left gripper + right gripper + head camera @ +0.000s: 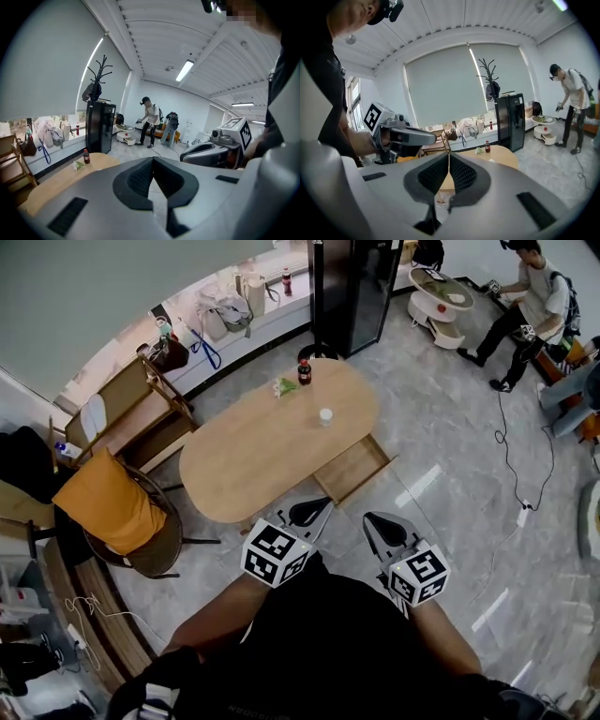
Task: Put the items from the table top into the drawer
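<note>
An oval wooden table (244, 460) carries a dark cola bottle (305, 371), a green and white packet (284, 386) and a small white cup (325, 416). Its drawer (352, 468) stands pulled open on the near side. My left gripper (311, 513) and right gripper (382, 527) hover side by side just short of the table, both shut and holding nothing. The left gripper view shows the bottle (86, 156) and packet (77, 164) far off past the left gripper (152, 160). In the right gripper view the bottle (487, 147) stands beyond the right gripper (449, 157).
A chair with an orange cushion (108, 502) stands left of the table. A wooden shelf (131, 409) and a dark cabinet (352, 292) lie beyond it. A person (525, 306) stands at the far right near a small round table (441, 296). A cable (511, 456) runs across the floor.
</note>
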### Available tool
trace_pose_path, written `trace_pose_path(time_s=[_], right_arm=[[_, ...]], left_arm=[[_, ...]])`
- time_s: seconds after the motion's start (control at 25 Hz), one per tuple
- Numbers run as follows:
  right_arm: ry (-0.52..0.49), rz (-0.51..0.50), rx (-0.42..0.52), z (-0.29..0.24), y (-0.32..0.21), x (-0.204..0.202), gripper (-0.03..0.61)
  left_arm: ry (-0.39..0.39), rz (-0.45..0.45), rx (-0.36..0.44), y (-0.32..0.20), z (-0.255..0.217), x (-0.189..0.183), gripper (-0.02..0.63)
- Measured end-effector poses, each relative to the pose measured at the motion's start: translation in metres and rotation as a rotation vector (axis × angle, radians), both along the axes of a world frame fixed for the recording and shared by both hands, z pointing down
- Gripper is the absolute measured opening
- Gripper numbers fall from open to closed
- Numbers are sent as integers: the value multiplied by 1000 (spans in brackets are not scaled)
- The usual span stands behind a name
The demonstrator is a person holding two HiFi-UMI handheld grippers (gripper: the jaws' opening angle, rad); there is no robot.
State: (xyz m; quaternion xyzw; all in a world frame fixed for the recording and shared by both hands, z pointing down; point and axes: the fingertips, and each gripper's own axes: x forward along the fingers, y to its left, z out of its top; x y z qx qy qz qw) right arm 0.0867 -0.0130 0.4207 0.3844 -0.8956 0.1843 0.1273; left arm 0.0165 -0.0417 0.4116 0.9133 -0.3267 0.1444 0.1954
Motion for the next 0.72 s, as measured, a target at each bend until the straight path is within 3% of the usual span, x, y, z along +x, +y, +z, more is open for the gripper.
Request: trace_pose_path(time_s=[0.4, 0.72], right_arm=[[66, -19, -15, 2, -115, -44, 3], [87, -42, -48, 13, -156, -60, 5]], left_arm=[[-21, -43, 10, -118, 9, -71, 2], [-32, -63, -38, -154, 30, -91, 2]])
